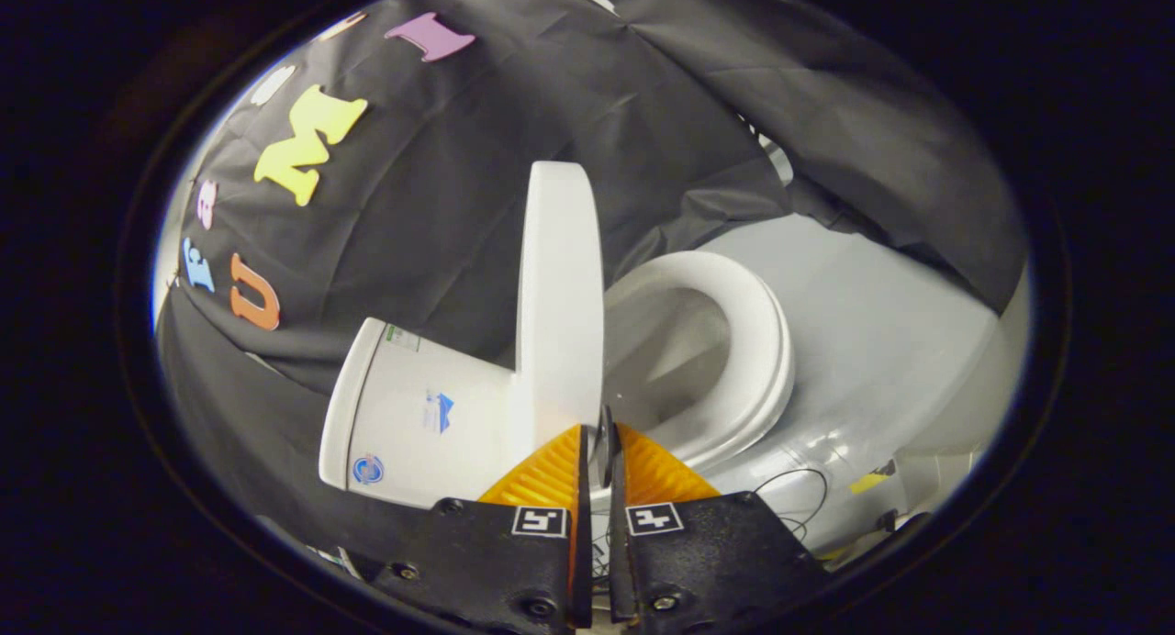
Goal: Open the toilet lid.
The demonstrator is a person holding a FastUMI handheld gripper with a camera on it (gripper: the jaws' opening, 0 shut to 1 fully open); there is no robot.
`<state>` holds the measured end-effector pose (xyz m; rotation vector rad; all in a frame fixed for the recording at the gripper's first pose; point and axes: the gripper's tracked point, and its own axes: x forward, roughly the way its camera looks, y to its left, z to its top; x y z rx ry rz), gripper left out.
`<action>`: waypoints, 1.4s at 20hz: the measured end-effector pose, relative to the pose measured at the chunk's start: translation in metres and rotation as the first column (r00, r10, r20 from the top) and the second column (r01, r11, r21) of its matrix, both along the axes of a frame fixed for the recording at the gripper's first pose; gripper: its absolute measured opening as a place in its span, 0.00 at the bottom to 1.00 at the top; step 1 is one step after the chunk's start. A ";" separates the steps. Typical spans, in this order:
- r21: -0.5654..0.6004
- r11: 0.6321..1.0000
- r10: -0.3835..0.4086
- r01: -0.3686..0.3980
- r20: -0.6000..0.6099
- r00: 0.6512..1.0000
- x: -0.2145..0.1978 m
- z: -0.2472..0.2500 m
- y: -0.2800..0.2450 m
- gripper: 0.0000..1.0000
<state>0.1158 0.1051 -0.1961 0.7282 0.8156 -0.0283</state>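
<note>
Lid [558,295] raised upright by tank [413,424], seat [734,341] exposed; tool [598,442] pressed together below lid edge, best withdrawn gently, lid left resting back.

The toilet lid [558,295], the seat [748,341] and the tank [413,415] are all plain white, and the tank carries small blue and green stickers. The floor [881,341] beside them is pale grey, the booth wall [477,176] black cloth, and thin dark wires [789,488] lie near what may be a yellow tag [867,481].
</note>
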 end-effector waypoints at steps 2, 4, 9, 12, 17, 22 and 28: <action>-0.031 0.999 0.005 -0.005 0.006 1.000 0.001 0.007 0.008 0.10; -0.052 0.999 0.010 -0.009 0.016 1.000 0.001 0.014 0.016 0.10; -0.108 0.994 0.027 -0.023 0.036 0.999 0.003 0.030 0.037 0.10; -0.150 0.988 0.049 -0.041 0.051 0.997 0.004 0.040 0.050 0.10; -0.214 0.975 0.079 -0.062 0.073 0.994 0.005 0.054 0.070 0.10; -0.277 0.956 0.122 -0.091 0.097 0.988 0.008 0.067 0.096 0.10; -0.345 0.932 0.156 -0.111 0.106 0.982 0.010 0.077 0.124 0.10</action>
